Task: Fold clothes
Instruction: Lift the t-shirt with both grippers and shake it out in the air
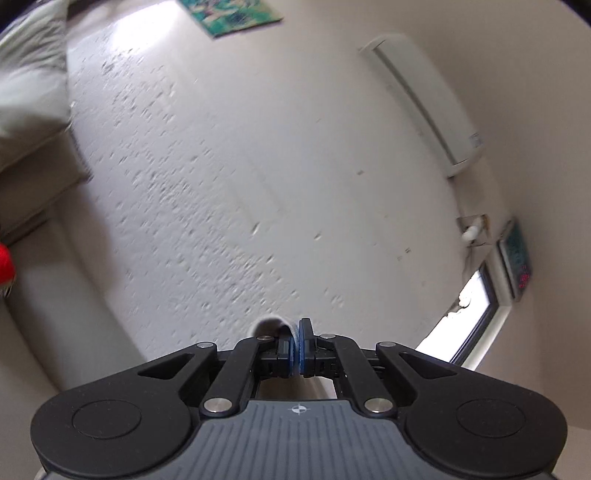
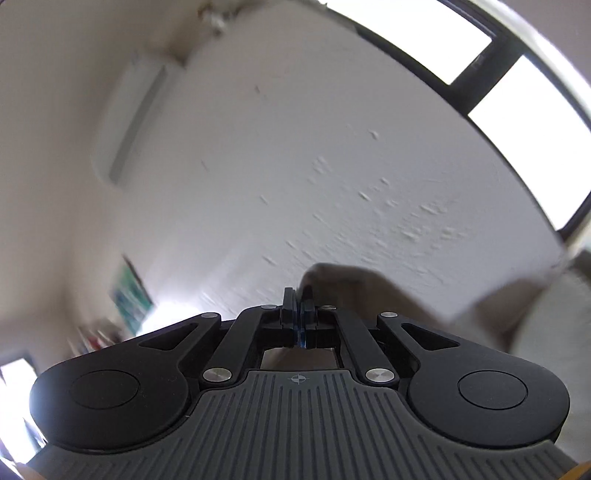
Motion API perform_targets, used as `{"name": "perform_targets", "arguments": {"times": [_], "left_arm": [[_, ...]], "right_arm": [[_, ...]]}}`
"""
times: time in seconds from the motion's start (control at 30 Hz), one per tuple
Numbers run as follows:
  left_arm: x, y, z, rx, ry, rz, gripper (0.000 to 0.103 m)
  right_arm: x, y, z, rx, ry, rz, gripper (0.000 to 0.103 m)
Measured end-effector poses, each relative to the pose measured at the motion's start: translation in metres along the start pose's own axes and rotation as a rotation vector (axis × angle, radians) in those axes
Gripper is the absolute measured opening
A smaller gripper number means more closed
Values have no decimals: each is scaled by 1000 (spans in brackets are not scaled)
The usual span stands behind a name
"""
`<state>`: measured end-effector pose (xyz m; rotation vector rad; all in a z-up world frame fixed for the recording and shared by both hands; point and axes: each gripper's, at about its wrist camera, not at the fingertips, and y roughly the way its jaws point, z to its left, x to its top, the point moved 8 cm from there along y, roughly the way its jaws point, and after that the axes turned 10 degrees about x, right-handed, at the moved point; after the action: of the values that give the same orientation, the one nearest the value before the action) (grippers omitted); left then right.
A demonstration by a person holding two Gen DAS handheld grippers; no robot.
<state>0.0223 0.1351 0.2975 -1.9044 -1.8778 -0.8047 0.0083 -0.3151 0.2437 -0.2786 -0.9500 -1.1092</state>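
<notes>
- I read no brand or legible writing; a wall panel [image 1: 517,258] shows red digits, too blurred to read.
- My left gripper [image 1: 298,345] is closed, a sliver of pale cloth [image 1: 293,334] pinched between its blue pads.
- My right gripper [image 2: 300,317] is closed on a grey-brown garment [image 2: 354,291] that trails right.
- Both cameras face a textured white ceiling [image 1: 258,166].
- Room: air conditioner [image 1: 424,99], teal picture [image 1: 229,14], dark-framed window [image 2: 498,74].
</notes>
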Motion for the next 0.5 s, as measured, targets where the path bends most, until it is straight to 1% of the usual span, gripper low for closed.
{"name": "perform_targets", "arguments": {"times": [0.03, 0.13, 0.23, 0.33, 0.37, 0.43, 0.5], "left_arm": [[1, -3, -6, 15, 19, -5, 0], [6, -4, -8, -13, -34, 31, 0], [13, -29, -17, -70, -53, 13, 0], [13, -53, -33, -124, -13, 3, 0], [13, -59, -38, -135, 10, -4, 0], [14, -69, -45, -151, 54, -16, 0], [15, -71, -47, -141, 81, -16, 0]], "right_arm": [[4, -5, 5, 21, 12, -3, 1], [22, -42, 27, 100, -1, -84, 1], [25, -70, 46, 117, -33, -107, 1], [24, -93, 68, 93, -139, -118, 1], [23, -96, 72, 93, -157, -114, 1], [23, -95, 77, 104, -158, -102, 1], [22, -85, 74, 112, -133, -93, 1]]}}
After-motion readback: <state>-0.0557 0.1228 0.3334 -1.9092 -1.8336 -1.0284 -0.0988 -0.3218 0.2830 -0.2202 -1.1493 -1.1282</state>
